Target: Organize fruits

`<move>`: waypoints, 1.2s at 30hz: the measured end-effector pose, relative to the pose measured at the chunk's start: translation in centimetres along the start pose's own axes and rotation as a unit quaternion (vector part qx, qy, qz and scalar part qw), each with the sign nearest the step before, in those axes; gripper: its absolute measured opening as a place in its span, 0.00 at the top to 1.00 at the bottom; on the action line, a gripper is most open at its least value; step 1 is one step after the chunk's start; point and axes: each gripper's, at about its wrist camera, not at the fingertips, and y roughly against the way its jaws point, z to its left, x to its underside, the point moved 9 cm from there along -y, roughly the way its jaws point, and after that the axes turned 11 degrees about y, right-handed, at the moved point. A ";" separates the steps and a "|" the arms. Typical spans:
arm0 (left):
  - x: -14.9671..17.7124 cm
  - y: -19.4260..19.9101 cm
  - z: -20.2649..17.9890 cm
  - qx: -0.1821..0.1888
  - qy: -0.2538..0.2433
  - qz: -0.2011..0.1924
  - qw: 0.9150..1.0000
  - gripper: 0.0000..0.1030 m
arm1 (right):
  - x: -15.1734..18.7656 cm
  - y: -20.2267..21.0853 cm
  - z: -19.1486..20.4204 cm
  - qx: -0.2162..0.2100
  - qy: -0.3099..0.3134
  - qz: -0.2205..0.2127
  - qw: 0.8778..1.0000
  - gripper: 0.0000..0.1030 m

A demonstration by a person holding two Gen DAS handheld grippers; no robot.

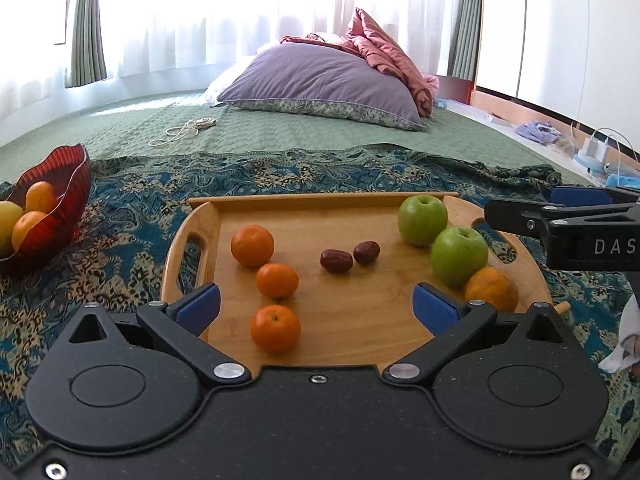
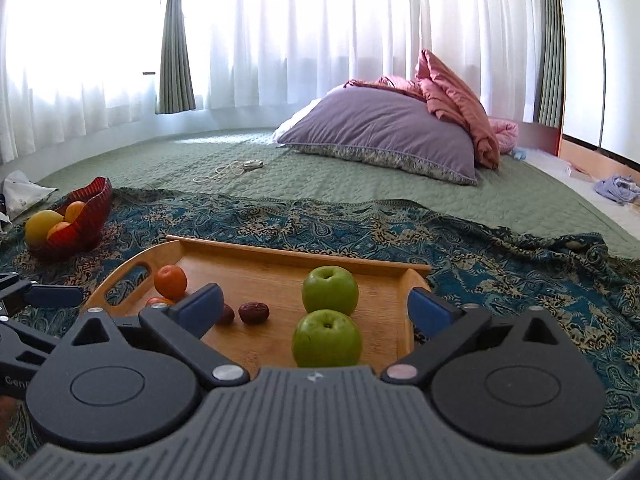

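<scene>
A wooden tray [image 1: 360, 322] on a patterned cloth holds several oranges [image 1: 275, 327], two green apples [image 1: 459, 255] and two red dates [image 1: 336, 261]. My left gripper [image 1: 316, 302] is open above the tray's near edge, with the nearest orange between its blue pads. My right gripper [image 2: 314, 306] is open over the tray [image 2: 388, 316], with the near green apple [image 2: 327, 338] between its fingers. The right gripper also shows at the right of the left wrist view [image 1: 560, 220]. A red bowl [image 1: 60, 208] with oranges and a yellow fruit sits to the left.
The patterned blue cloth [image 1: 120, 220] lies over a green quilted bed cover [image 1: 280, 128]. A purple pillow [image 1: 320, 80] and pink blanket [image 1: 384, 52] lie at the back. A white cable [image 1: 184, 130] lies on the quilt. The red bowl also shows in the right wrist view [image 2: 84, 220].
</scene>
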 end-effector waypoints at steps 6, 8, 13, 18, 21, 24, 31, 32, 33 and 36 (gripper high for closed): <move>0.9 1.3 0.0 -0.003 0.001 -0.007 1.000 0.00 | 0.6 1.8 0.4 0.010 0.002 -0.023 1.000 0.00; 1.4 1.8 0.1 -0.006 0.003 -0.008 1.000 0.00 | 1.0 2.3 0.6 0.012 0.003 -0.029 1.000 0.00; 2.4 2.0 0.4 -0.011 0.007 -0.002 1.000 0.00 | 2.4 3.2 1.2 0.020 0.010 -0.036 0.999 0.00; 3.2 2.0 0.8 -0.020 0.010 0.001 1.000 0.00 | 3.4 3.3 1.6 0.023 0.008 -0.034 0.999 0.00; 3.6 2.0 1.0 -0.021 0.013 0.005 1.000 0.00 | 4.0 3.3 1.6 0.022 0.001 -0.031 0.999 0.00; 4.2 1.9 1.3 -0.026 0.016 0.008 1.000 0.00 | 4.6 3.2 1.6 0.025 -0.001 -0.029 0.999 0.00; 5.1 1.9 1.8 -0.034 0.021 0.010 0.999 0.00 | 5.8 3.3 1.7 0.027 -0.008 -0.023 0.999 0.00; 5.2 1.9 1.9 -0.036 0.021 0.009 0.999 0.00 | 5.9 3.3 1.7 0.027 -0.009 -0.022 0.999 0.00; 5.3 1.9 1.9 -0.038 0.021 0.008 0.999 0.00 | 6.0 3.3 1.7 0.027 -0.011 -0.021 0.999 0.00; 5.6 1.8 1.9 -0.040 0.021 0.011 0.999 0.00 | 6.5 3.2 1.8 0.024 -0.018 -0.017 0.999 0.00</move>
